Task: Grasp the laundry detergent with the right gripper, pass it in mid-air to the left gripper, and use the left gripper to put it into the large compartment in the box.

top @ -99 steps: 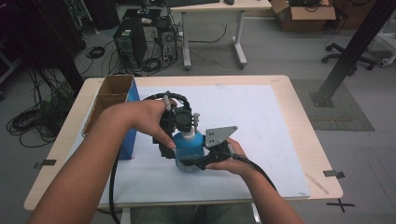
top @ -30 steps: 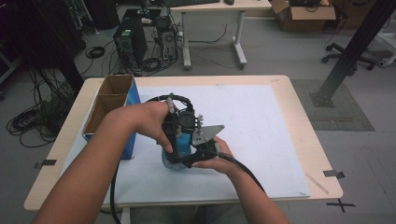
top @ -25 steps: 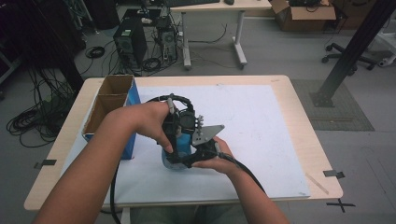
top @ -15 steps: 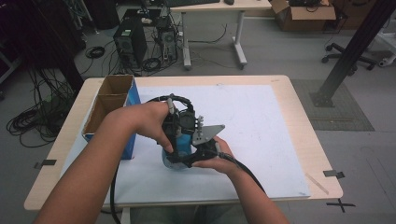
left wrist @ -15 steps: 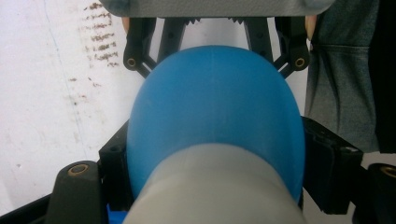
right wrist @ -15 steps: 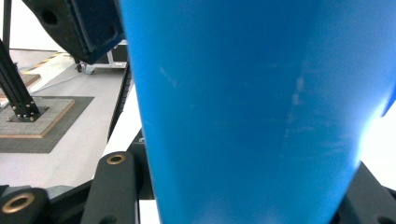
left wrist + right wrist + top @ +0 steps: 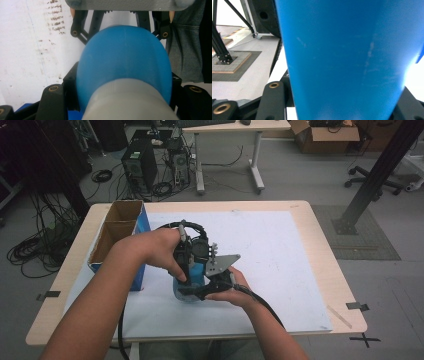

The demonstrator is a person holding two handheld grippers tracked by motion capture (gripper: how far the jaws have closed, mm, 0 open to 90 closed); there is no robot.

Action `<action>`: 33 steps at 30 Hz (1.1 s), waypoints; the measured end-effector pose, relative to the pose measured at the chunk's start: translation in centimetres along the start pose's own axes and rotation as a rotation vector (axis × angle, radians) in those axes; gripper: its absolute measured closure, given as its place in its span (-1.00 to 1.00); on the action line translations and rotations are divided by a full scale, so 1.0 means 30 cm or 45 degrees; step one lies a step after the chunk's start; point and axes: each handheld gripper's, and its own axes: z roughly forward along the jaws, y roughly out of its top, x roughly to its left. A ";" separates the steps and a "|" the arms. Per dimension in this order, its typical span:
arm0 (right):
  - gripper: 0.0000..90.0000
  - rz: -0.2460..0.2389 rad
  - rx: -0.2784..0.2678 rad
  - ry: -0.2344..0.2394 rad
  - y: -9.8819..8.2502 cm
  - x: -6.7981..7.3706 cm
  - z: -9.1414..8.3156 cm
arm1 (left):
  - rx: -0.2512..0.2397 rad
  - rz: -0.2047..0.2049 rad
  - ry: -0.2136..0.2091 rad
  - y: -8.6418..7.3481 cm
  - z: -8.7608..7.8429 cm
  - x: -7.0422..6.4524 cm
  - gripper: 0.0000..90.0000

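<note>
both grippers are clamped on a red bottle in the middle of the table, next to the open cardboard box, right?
Not quite: the bottle is blue, not red, as the high view shows. The rest holds: the left gripper and right gripper are both clamped on it, beside the open cardboard box on the table.

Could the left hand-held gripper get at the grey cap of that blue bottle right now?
Probably yes: the left hand-held gripper is already down on the grey cap of the blue bottle, its jaws closed around it. The right hand-held gripper grips the bottle lower down, leaving the top free.
</note>
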 end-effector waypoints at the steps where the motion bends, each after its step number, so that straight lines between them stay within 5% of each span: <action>1: 0.01 0.003 0.003 -0.002 0.000 0.000 0.000 | 0.000 0.000 0.000 0.000 0.000 0.000 -0.17; 29: -0.03 -0.020 -0.036 0.000 0.010 0.004 0.013 | 0.060 -0.022 -0.010 -0.006 -0.021 -0.005 -0.14; 33: -0.15 -0.016 -0.042 -0.012 0.009 0.003 0.012 | 0.054 -0.018 -0.007 -0.006 -0.025 -0.002 -0.14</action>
